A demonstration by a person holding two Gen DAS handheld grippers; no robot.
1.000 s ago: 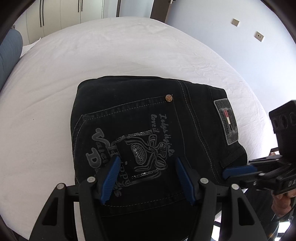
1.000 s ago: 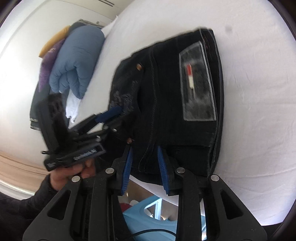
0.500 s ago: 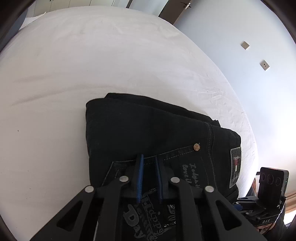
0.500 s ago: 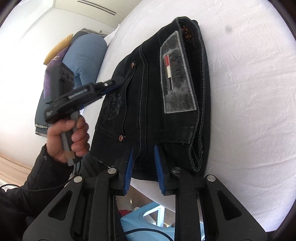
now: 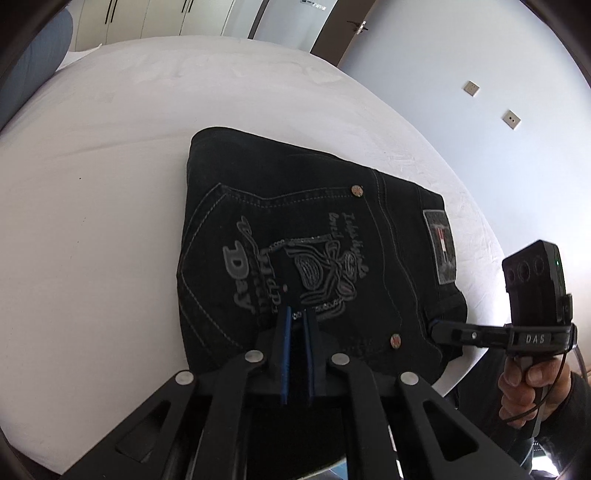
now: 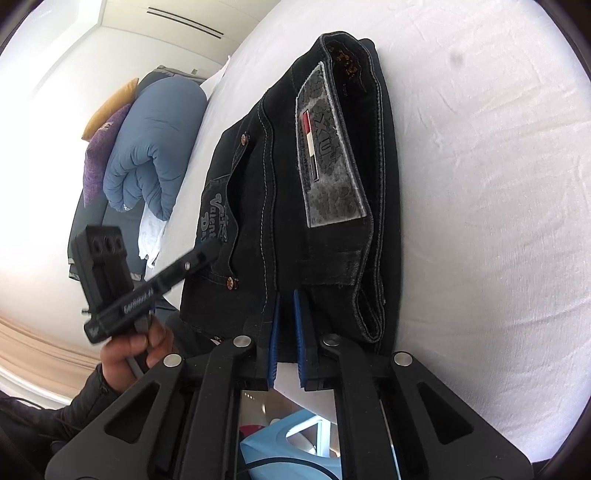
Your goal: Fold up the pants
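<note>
Black jeans [image 5: 303,258] lie folded into a compact block on the white bed sheet [image 5: 110,155], near the bed's near edge. Back pocket faces up, stitched with grey lettering and a sequinned motif; grey brand patch [image 6: 328,162] sits on the waistband with a red-and-white stripe. Copper rivets show at the pocket corners.

Left gripper [image 5: 297,314] hovers over the pocket embroidery, its blue pads drawn close with only a narrow slit between them; whether cloth is caught there cannot be told. Right gripper [image 6: 287,295] sits at the near end of the fold by the waistband, pads likewise pressed near together at the denim's edge; a pinch on the fabric cannot be confirmed. Each gripper appears in the other's view, held by a hand [image 6: 129,350] in a dark sleeve.

Containers: a pale blue plastic object [image 6: 295,439] shows below the bed edge between the right gripper's arms; its contents cannot be made out.

Surface: sheet mostly smooth, lightly creased toward the far side. A rolled blue duvet [image 6: 155,147] lies at the head end with purple and mustard cushions behind it. Room: pale blue wall with two switch plates [image 5: 511,120], white wardrobe doors [image 5: 166,16], a dark door frame.
</note>
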